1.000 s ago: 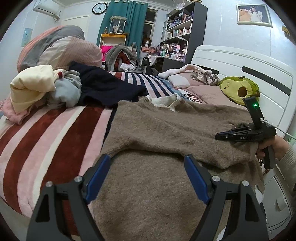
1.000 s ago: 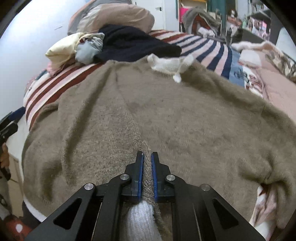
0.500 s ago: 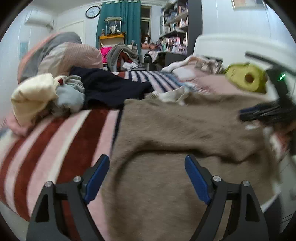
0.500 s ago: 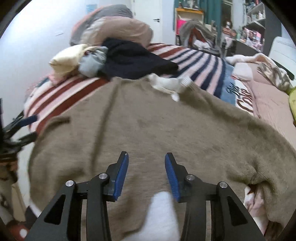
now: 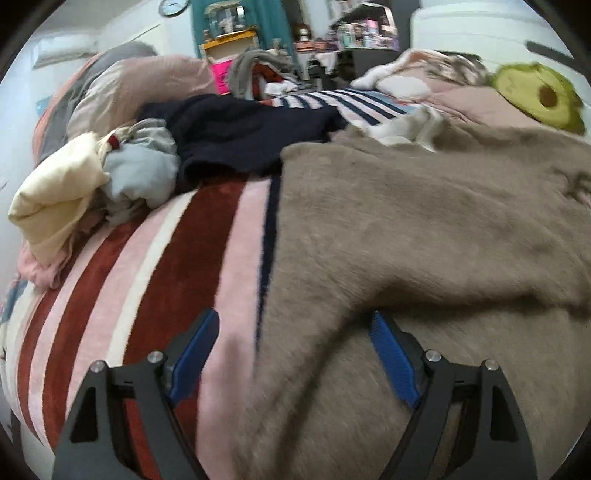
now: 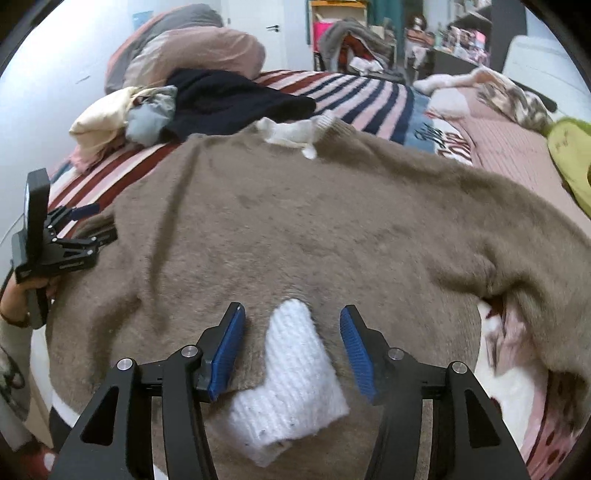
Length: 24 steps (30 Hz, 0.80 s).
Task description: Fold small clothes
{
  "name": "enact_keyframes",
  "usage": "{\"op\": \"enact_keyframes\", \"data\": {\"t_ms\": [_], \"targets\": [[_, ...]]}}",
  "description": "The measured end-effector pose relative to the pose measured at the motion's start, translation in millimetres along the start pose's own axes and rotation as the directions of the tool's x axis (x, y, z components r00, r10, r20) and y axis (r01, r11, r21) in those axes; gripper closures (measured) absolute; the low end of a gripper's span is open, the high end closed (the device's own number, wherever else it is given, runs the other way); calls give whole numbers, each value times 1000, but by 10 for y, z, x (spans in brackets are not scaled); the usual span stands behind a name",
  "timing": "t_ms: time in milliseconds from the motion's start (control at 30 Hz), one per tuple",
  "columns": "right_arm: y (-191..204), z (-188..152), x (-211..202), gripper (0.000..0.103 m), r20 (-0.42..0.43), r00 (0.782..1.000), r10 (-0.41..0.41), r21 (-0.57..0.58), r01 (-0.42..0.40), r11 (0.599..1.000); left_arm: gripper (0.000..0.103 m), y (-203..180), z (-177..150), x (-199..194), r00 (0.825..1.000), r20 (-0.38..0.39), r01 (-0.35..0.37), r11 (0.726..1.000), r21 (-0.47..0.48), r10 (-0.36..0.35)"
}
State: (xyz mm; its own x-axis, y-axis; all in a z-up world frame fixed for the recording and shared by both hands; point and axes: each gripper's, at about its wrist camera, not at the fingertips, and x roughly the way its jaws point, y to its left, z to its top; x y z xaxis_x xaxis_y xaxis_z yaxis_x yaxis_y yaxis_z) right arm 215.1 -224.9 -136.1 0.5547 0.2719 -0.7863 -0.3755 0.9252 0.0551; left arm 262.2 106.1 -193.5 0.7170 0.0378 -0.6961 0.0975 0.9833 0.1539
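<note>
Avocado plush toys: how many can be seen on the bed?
1. The avocado plush lies at the far right of the bed by the white headboard; its edge also shows in the right wrist view. Others could be hidden under clothes.

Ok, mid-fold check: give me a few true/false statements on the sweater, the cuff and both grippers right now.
1. The brown sweater lies spread on the striped blanket. True.
2. The right gripper is clamped on the white cuff. False: its jaws are opening, with the cuff lying loose between them.
3. The left gripper is open. True.
4. The left gripper holds the navy garment. False: that lies far up the bed, untouched.
5. The avocado plush sits on the sweater. False: it lies beyond it.
</note>
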Motion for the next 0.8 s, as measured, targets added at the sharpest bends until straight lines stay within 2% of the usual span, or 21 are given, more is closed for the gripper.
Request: {"op": "enact_keyframes", "data": {"t_ms": [133,267,333,400,533,633,667,733,767,800], "targets": [[-32,-8,17,53,4,1000,5,32,-5,999,32,218,70,-36,998,60,-3,995,-96,8],[3,-5,53,52,-6,1000,12,42,-12,999,33,463,32,-119,993,97,-52,983,-177,70],[26,-29,101,48,-24,999,27,46,-26,999,33,596,-32,-111,992,88,-77,977,-199,96],[45,-52,156,48,-46,998,44,57,-41,998,33,706,-104,-78,992,69,-90,970,-224,108],[74,-83,247,48,-65,990,125,110,-117,987,33,899,-233,23,997,30,-60,956,-286,72],[110,-38,315,48,-64,980,190,133,-181,975,33,864,-239,30,995,39,-75,962,-263,88],[143,-20,358,50,-77,977,200,123,-190,974,33,862,-238,29,995,40,-75,962,-263,89],[240,-8,424,71,-110,972,210,77,-202,976,33,883,-249,29,996,41,-66,959,-276,81],[280,0,433,92,-115,972,203,55,-198,979,33,893,-252,40,996,40,-63,958,-279,77],[304,9,425,97,-110,978,180,32,-178,984,33,890,-260,39,996,40,-62,958,-280,76]]}}
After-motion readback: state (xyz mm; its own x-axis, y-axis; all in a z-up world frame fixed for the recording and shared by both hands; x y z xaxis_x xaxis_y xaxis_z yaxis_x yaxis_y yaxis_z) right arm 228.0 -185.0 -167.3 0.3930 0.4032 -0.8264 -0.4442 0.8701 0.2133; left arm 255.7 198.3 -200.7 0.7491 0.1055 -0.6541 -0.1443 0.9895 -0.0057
